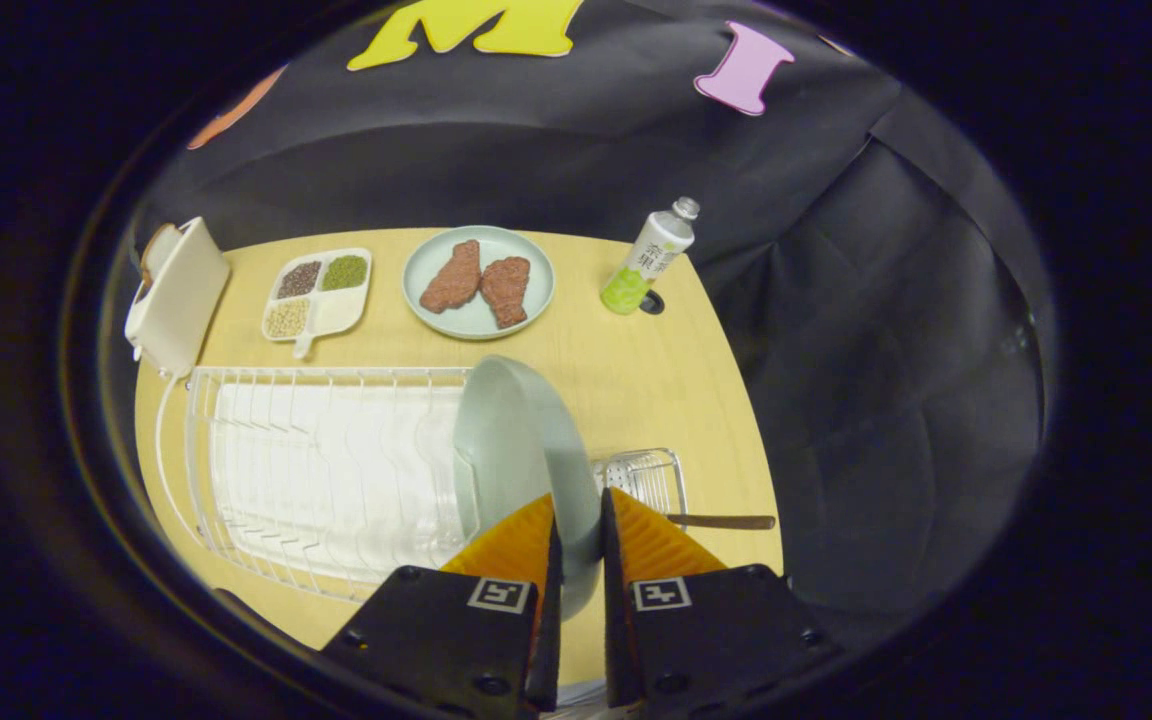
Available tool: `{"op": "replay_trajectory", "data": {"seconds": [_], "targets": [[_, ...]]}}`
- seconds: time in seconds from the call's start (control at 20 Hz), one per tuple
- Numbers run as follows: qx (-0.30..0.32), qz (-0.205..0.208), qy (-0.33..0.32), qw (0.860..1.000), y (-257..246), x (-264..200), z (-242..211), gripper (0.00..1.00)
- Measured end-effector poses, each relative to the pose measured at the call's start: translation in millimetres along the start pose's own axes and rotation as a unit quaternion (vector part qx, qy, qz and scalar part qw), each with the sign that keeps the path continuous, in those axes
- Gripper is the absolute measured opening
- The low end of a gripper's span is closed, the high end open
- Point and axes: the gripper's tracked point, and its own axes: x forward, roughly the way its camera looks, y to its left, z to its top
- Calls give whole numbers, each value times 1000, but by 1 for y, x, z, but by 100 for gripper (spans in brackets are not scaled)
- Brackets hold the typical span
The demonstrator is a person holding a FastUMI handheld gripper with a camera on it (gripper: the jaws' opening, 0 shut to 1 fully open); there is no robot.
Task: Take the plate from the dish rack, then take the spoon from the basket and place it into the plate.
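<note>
Black cloth walls close off the booth behind a pale wooden counter (pixel 636 390), seen from the camera riding on the claw.

Along the far side of the counter stand a white toaster (pixel 176 295) with a slice of bread in it, a divided white tray (pixel 319 290) of beans and grains, a blue-green dish (pixel 479 282) carrying two brown pieces of meat, and a small bottle (pixel 648 257) with a green base.

Nearer lies the white wire dish rack (pixel 321 480), its slots otherwise bare. At its right end the plate (pixel 516 450), pale grey-green, smooth and clean-looking, stands on edge with its rim running toward the camera. The claw (pixel 576 545) straddles that rim: one orange finger (pixel 511 545) sits on each face of the plate, closed in tight, so the plate looks clamped between them. Whether its lower edge rests in the rack or has lifted clear cannot be told.

Just right of the plate is the small wire basket (pixel 648 478), and the spoon (pixel 721 521) pokes its dark brown handle out sideways from it; its bowl is hidden.

By my reading the first step is under way: the plate is gripped but not set down flat. Laying it on open counter, fetching the spoon and putting it into the plate all remain.
</note>
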Motion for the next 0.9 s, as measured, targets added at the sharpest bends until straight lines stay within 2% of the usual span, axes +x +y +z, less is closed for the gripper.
{"op": "replay_trajectory", "data": {"seconds": [0.1, 0.2, 0.5, 0.65, 0.75, 0.9], "targets": [[-8, -41, -11, 999, -4, -10, -4, 23], [-18, -74, -23, 997, -3, -16, -5, 17], [0, -113, -43, 993, -7, -23, -7, 14], [7, -161, -80, 984, -27, -38, 3, 14], [-1, -169, -105, 980, -28, -55, 4, 13], [-9, -158, -135, 978, -29, -80, -1, 13]]}}
